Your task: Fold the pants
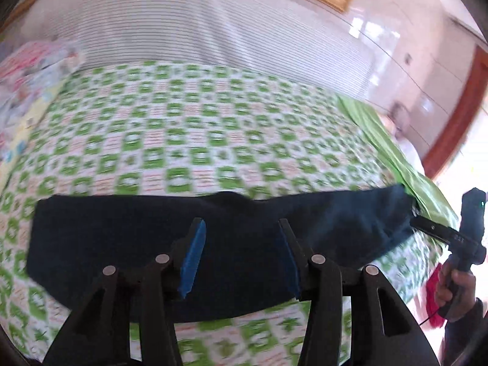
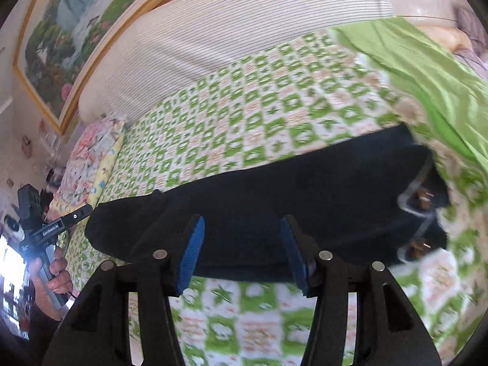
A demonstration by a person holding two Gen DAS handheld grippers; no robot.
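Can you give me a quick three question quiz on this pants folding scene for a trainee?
1. True or false: the left hand-held gripper has its jaws shut on the dark pants.
2. What do the pants lie on? A) a bare wooden table B) a green and white patterned bedspread C) a tiled floor
3. Fill in: the pads on the fingers of the right hand-held gripper are coloured ____.

Key: 1 false, both grippers are open with nothing between the pads; 2 B; 3 blue.
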